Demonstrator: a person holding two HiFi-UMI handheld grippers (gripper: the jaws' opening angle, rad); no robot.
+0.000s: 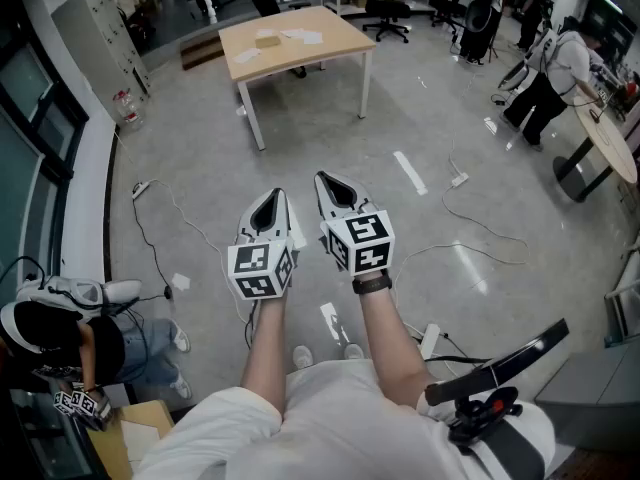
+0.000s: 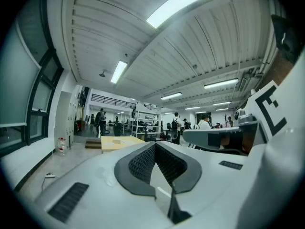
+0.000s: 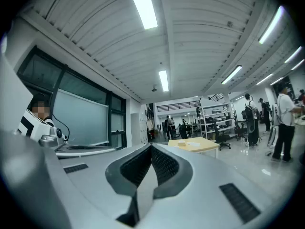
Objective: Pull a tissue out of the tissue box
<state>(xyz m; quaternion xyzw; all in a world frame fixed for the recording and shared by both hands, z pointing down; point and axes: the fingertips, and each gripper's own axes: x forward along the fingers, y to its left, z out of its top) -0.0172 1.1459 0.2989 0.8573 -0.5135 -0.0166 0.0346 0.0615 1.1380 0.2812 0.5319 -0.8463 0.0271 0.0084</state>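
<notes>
A light wooden table (image 1: 296,38) stands far ahead across the floor, with a small tan box (image 1: 267,40) and a few white sheets on it. Both grippers are held at waist height, side by side, pointing toward that table and well short of it. The left gripper (image 1: 275,197) is shut, its jaws meeting at the tip with nothing between them (image 2: 155,145). The right gripper (image 1: 326,179) is likewise shut and empty (image 3: 151,147). The table also shows small in the left gripper view (image 2: 119,142) and the right gripper view (image 3: 193,145).
Cables and a power strip (image 1: 458,180) trail over the grey floor between me and the table. A seated person (image 1: 60,333) is at the lower left. Other people (image 1: 555,73) stand by a round table at the right. A black stand (image 1: 495,373) is near my right side.
</notes>
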